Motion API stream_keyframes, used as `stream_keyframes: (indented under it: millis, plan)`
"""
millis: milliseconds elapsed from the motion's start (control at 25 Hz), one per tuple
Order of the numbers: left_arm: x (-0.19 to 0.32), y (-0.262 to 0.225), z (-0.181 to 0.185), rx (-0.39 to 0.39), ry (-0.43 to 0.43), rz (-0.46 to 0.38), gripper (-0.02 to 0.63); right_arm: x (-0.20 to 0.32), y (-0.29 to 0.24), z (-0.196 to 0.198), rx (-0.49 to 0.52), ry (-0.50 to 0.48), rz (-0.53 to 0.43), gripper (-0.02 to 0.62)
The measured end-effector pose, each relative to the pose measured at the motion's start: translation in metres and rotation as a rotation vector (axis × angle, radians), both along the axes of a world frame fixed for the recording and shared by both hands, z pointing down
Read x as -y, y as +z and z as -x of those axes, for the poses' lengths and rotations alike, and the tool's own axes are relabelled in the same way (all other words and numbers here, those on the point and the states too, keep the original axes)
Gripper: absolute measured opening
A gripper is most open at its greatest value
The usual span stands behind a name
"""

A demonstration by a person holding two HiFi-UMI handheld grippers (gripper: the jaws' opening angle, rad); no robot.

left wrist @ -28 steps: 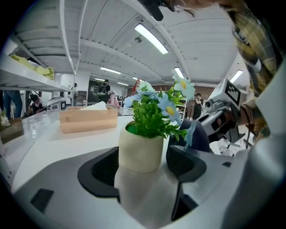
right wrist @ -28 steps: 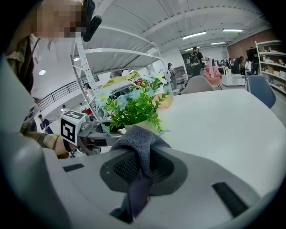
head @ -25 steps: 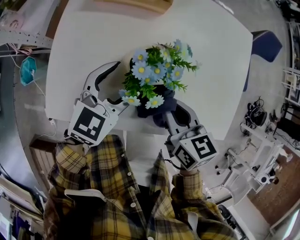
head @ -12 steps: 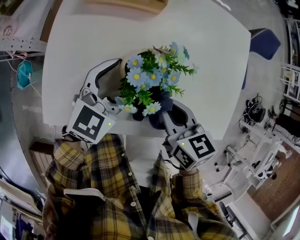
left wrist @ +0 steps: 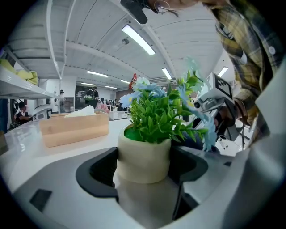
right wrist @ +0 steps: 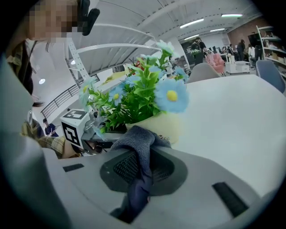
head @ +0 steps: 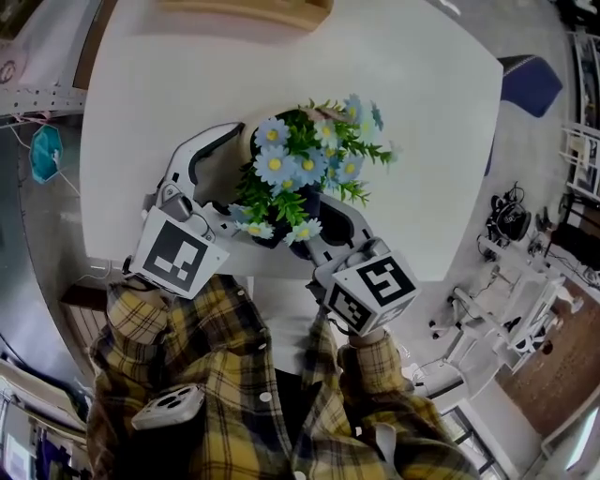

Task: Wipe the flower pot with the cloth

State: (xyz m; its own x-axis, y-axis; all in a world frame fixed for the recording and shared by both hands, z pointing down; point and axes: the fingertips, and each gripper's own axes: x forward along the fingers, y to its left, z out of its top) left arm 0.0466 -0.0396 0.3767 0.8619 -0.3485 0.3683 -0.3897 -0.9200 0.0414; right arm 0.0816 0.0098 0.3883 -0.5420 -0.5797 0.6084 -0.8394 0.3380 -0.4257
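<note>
A cream flower pot with green leaves and blue flowers stands on the white table near its front edge. My left gripper is shut on the pot, one jaw against each side of it. In the right gripper view the pot sits just beyond the jaws. My right gripper is shut on a dark blue cloth, whose bunched top lies against the near wall of the pot. From the head view the foliage hides most of the pot.
A wooden tissue box stands at the table's far edge, also seen as the box behind the pot. A blue chair is beyond the table's right side. White equipment stands on the floor at the right.
My right gripper has moved left and in toward the pot with the cloth. The left gripper still holds the pot, which has shifted only slightly.
</note>
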Motion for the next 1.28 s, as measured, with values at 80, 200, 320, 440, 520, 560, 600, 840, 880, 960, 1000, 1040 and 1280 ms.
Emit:
stream_keyframes:
  millis: [80, 200, 320, 440, 520, 560, 600, 840, 880, 960, 1000, 1040, 1280]
  plan:
    - [0.000, 0.001, 0.000, 0.002, 0.002, 0.001, 0.367, 0.005, 0.006, 0.005, 0.020, 0.014, 0.022, 0.032]
    - [0.000, 0.001, 0.001, 0.003, 0.009, 0.002, 0.367, 0.009, 0.010, 0.006, 0.080, 0.052, 0.060, 0.032]
    - [0.001, 0.000, 0.001, 0.004, 0.016, -0.001, 0.367, 0.009, 0.009, 0.005, 0.132, 0.084, 0.081, 0.032]
    - [0.000, -0.001, 0.001, 0.003, 0.021, -0.001, 0.367, 0.009, 0.008, 0.004, 0.145, 0.100, 0.085, 0.032]
    - [0.000, -0.001, 0.001, 0.004, 0.027, -0.002, 0.367, 0.009, 0.008, 0.001, 0.157, 0.118, 0.088, 0.032]
    - [0.000, -0.001, 0.001, 0.004, 0.029, -0.002, 0.367, 0.010, 0.008, 0.000, 0.161, 0.128, 0.091, 0.032]
    - [0.000, -0.001, 0.002, 0.005, 0.031, -0.003, 0.367, 0.011, 0.008, -0.003, 0.162, 0.138, 0.095, 0.032]
    - [0.000, 0.001, 0.002, 0.010, 0.048, -0.005, 0.367, 0.019, 0.006, -0.026, 0.160, 0.214, 0.094, 0.032]
    - [0.000, 0.001, 0.002, 0.011, 0.053, -0.005, 0.367, 0.021, 0.005, -0.032, 0.161, 0.230, 0.090, 0.032]
    - [0.000, 0.000, 0.003, 0.015, 0.063, -0.006, 0.367, 0.028, 0.003, -0.044, 0.163, 0.259, 0.077, 0.032]
    - [0.000, 0.001, 0.003, 0.017, 0.067, -0.006, 0.367, 0.032, 0.002, -0.049, 0.163, 0.269, 0.069, 0.032]
    - [0.000, 0.001, 0.003, 0.017, 0.072, -0.004, 0.365, 0.036, 0.000, -0.053, 0.161, 0.276, 0.060, 0.032]
    - [-0.003, 0.003, 0.005, 0.024, 0.104, 0.008, 0.364, 0.055, -0.002, -0.066, 0.133, 0.238, 0.047, 0.032]
